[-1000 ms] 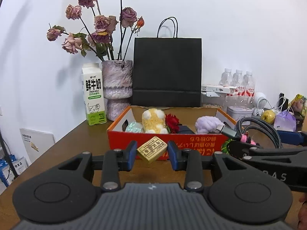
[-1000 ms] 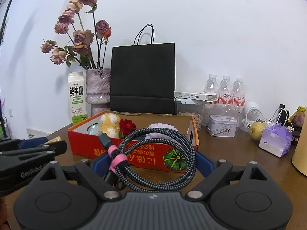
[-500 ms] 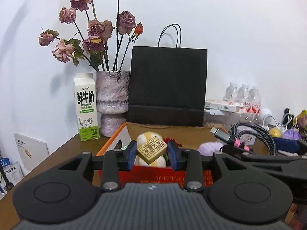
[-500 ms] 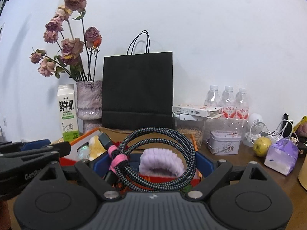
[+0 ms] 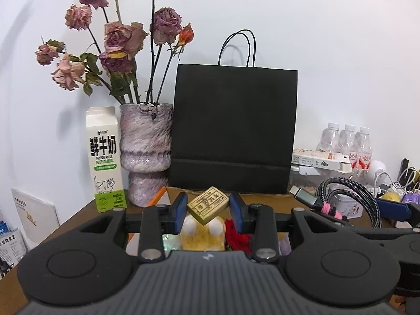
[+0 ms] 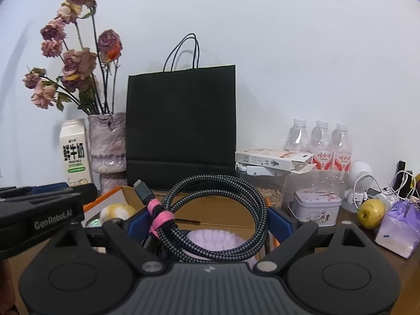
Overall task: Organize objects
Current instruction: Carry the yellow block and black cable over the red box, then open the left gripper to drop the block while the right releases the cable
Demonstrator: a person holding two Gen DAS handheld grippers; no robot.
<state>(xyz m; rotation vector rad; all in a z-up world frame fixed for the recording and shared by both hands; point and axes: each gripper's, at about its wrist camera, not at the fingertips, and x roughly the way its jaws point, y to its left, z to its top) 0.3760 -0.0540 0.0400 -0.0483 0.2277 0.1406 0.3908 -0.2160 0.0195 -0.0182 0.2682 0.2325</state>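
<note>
Both tongs are loaded. On my left, the left gripper (image 5: 208,211) is clenched on a small gold box (image 5: 208,208), pinched corner-up between the blue pads and held above the cardboard box (image 6: 210,208). Below it inside the box sit a yellow plush toy (image 5: 203,236) and a red fabric flower (image 5: 237,237). On my right, the right gripper (image 6: 200,221) grips a coiled braided cable (image 6: 215,210), bound with a pink tie (image 6: 160,216), over a lilac fluffy thing (image 6: 212,239) in the same box.

As I judge it, the step is to set both things down into the box. To do it well I should lower each one to a bare patch rather than onto the toys, bring the gold box level before I let go, since it sits tilted, and loosen the cable low so the coil does not spring over the wall. My two tools are close, so one at a time seems safer.

Everything rests on a brown wooden table (image 6: 367,246) against a white wall. From left: milk carton (image 5: 105,162), vase (image 5: 145,152) of dried roses, black paper bag (image 5: 233,131), water bottles (image 6: 319,144), a tin (image 6: 316,206), a yellow fruit (image 6: 371,214).
</note>
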